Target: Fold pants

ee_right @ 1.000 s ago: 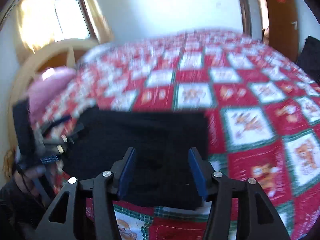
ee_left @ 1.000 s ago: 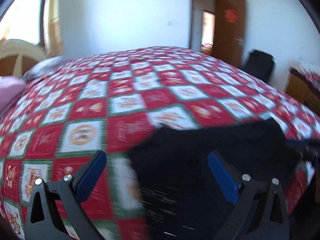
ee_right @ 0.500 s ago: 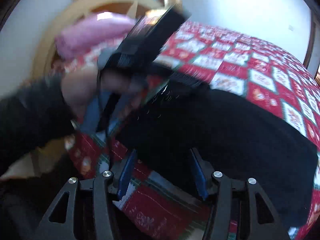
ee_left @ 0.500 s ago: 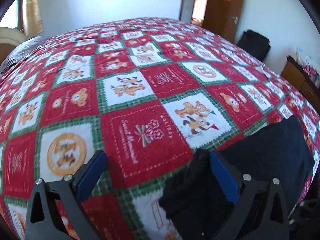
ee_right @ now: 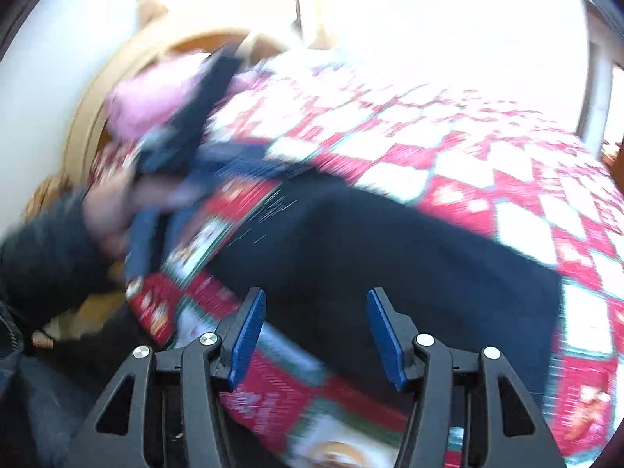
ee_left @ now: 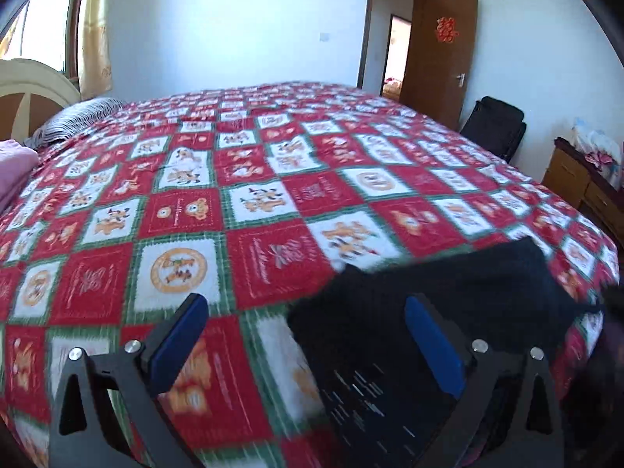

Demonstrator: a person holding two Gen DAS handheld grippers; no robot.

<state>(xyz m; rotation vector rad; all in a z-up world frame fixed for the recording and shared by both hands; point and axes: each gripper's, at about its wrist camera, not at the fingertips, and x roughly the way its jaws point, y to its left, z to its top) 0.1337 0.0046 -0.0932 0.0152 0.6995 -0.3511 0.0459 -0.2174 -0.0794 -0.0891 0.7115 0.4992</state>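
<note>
Bed covered by red, white and green patchwork quilt (ee_left: pixel 273 202) with cartoon panels. Curved cream headboard (ee_left: pixel 35 89) at left, striped pillow (ee_left: pixel 78 121) and pink bedding (ee_left: pixel 13 171) alongside. Yellow curtain (ee_left: pixel 95 39) beside window. Brown door (ee_left: pixel 440 58) open, red emblem attached. Black bag (ee_left: pixel 497 124) near door; wooden cabinet (ee_left: pixel 581 187) at right.

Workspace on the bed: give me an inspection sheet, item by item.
Surface: red, white and green patchwork bedspread.
Job's things: black pants lie flat near the bed's edge.
Clutter: pink pillow and striped pillow by the headboard.
Grippers: left tongs open above the pants' edge; right tongs open, empty.
Cables: nothing seen.
Surroundings: open door, black chair, wooden dresser.
</note>
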